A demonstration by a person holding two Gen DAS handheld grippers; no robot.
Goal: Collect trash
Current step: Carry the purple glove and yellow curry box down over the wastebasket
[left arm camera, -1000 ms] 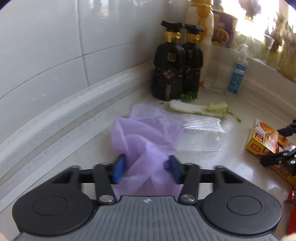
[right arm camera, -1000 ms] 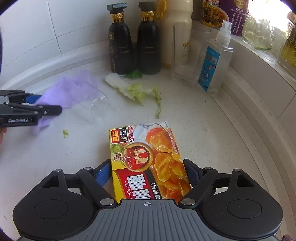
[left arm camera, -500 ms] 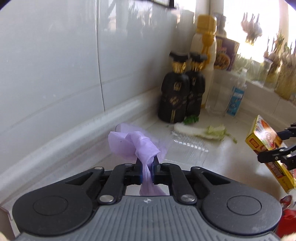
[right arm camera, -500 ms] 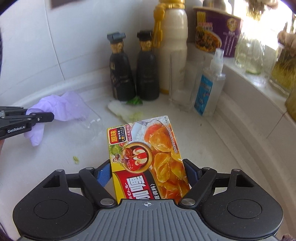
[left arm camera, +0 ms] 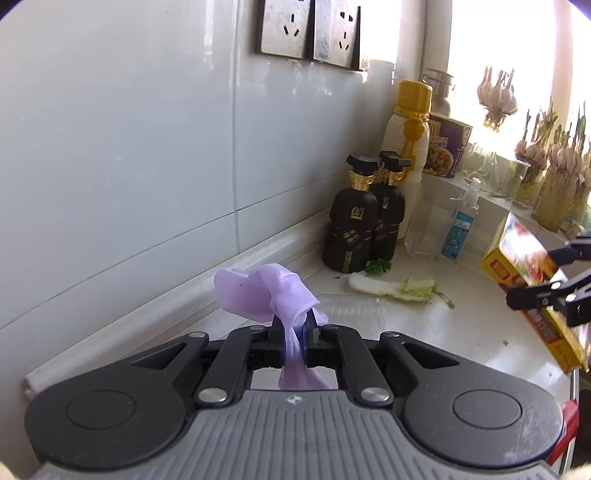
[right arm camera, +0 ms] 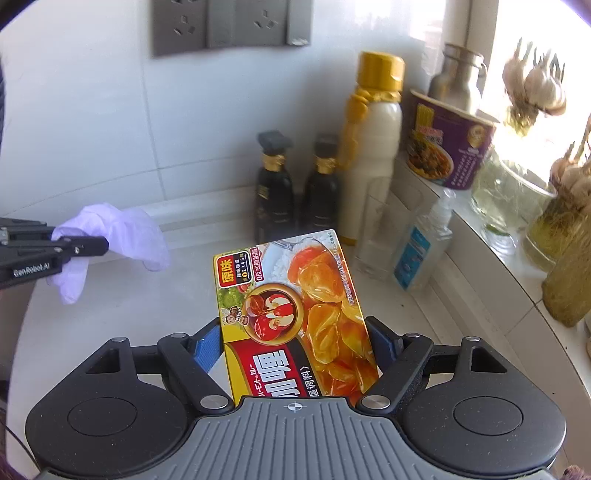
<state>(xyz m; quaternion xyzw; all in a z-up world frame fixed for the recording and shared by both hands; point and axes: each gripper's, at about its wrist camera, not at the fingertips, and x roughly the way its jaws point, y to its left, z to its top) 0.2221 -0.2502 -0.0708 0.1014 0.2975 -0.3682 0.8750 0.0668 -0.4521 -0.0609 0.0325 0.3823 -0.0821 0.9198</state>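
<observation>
Above the white countertop [left arm camera: 461,306], a crumpled purple plastic bag [left arm camera: 269,291] is pinched in the left gripper [left arm camera: 294,332], whose jaws are drawn nearly together with only a thin strand of the film between them; the bag's bulk billows above the fingertips and a tail hangs below, clear of the counter. From the right wrist view the same bag [right arm camera: 122,232] is seen at the left edge, clamped in the left gripper [right arm camera: 92,245] and raised off the surface. A yellow curry box [right arm camera: 291,314] is clasped flat between the blue-padded fingers [right arm camera: 207,347] of the right gripper [right arm camera: 295,347], the jaws being set at a medium width against the box's two long edges, and its printed face is turned toward the camera. From the left wrist view that box [left arm camera: 517,266] is seen tilted in the air at the right, gripped by the right gripper [left arm camera: 546,284]. On the counter remain a cabbage leaf [left arm camera: 395,290] and, just beside it on the near side, a clear plastic tray [left arm camera: 351,304]. Behind the leaf, against the tiled wall [left arm camera: 129,166], two black bottles [left arm camera: 365,221] stand side by side, with a tall white bottle [left arm camera: 406,129] capped in yellow behind them. A small spray bottle [left arm camera: 460,225] stands to the right, near a purple noodle cup [left arm camera: 445,146] on the sill. Two wall sockets [left arm camera: 310,33] are mounted above, and garlic bulbs [left arm camera: 496,96] hang by the window.
</observation>
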